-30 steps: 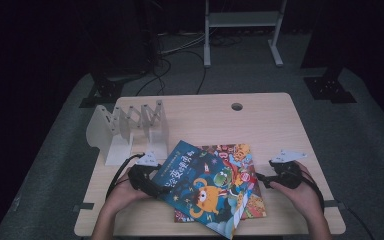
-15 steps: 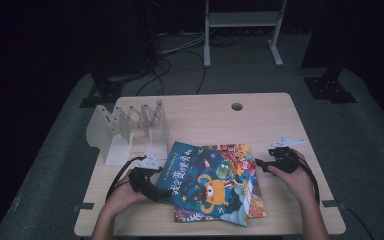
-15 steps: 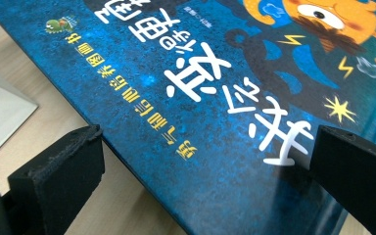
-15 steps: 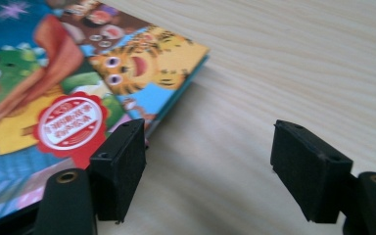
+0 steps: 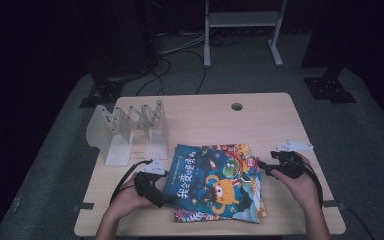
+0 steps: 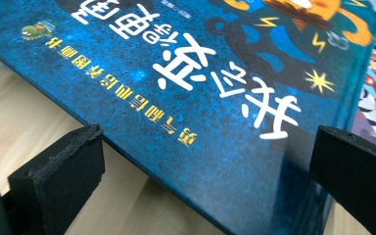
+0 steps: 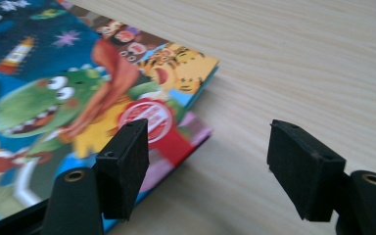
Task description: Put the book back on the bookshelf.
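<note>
A stack of picture books [image 5: 240,212] lies on the wooden table [image 5: 205,120] near its front edge. The top one is a blue book [image 5: 205,180] with white characters and an orange monster. My left gripper [image 5: 152,189] is at that book's left edge. Its jaws stand wide open around the edge of the blue book [image 6: 186,98], which sits slightly off the table, and the pads do not touch it. My right gripper [image 5: 272,167] is at the stack's right corner [image 7: 176,68]. Its jaws have just been closing, and only a lower book's corner [image 7: 196,132] and bare table lie between them.
A white folding book rack [image 5: 130,130] stands at the back left of the table. A cable hole [image 5: 237,106] is near the far edge. The books' lower edge lies close to the table's front edge. A metal stand [image 5: 240,20] and cables are on the floor behind.
The stack of books has turned from a skewed lie to sit squarer on the table. My right gripper has moved slightly away from the front edge. The left gripper has stayed put.
</note>
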Available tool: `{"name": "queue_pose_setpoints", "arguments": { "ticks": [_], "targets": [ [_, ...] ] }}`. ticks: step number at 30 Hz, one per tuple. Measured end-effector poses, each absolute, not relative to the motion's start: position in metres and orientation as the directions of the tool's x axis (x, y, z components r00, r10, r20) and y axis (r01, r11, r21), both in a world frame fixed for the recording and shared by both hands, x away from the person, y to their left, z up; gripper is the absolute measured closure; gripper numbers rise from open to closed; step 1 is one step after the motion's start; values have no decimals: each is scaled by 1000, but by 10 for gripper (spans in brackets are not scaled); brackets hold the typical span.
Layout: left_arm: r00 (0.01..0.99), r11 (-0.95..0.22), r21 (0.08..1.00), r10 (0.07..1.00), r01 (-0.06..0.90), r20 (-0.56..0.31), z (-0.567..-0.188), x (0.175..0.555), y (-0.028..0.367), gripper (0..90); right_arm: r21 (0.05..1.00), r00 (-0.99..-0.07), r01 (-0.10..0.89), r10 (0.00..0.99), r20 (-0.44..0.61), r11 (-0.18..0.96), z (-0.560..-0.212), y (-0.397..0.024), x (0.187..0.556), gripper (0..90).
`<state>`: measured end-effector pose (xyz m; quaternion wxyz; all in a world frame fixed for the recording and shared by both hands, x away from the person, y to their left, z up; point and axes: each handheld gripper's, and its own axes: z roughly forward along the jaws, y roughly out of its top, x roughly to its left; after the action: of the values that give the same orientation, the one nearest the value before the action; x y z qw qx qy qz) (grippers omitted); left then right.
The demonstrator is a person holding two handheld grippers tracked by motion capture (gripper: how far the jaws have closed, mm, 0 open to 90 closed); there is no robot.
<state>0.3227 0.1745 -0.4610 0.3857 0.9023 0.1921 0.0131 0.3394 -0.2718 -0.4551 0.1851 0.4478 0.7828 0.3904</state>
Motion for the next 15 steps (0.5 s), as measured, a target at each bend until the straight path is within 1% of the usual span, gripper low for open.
{"name": "queue_pose_setpoints", "arguments": {
  "ticks": [5, 10, 15],
  "targets": [
    [936, -631, 707, 327, 319, -131, -462, 320, 166, 0, 772, -547, 570, 830, 104, 279, -463, -271, 331, 298],
    [945, -639, 709, 301, 298, -126, -463, 318, 160, 0, 757, -555, 588, 823, 122, 285, -469, -266, 334, 289],
    [934, -618, 720, 335, 316, -122, -463, 321, 167, 0, 755, -562, 592, 816, 135, 283, -470, -262, 335, 284]
  ]
}}
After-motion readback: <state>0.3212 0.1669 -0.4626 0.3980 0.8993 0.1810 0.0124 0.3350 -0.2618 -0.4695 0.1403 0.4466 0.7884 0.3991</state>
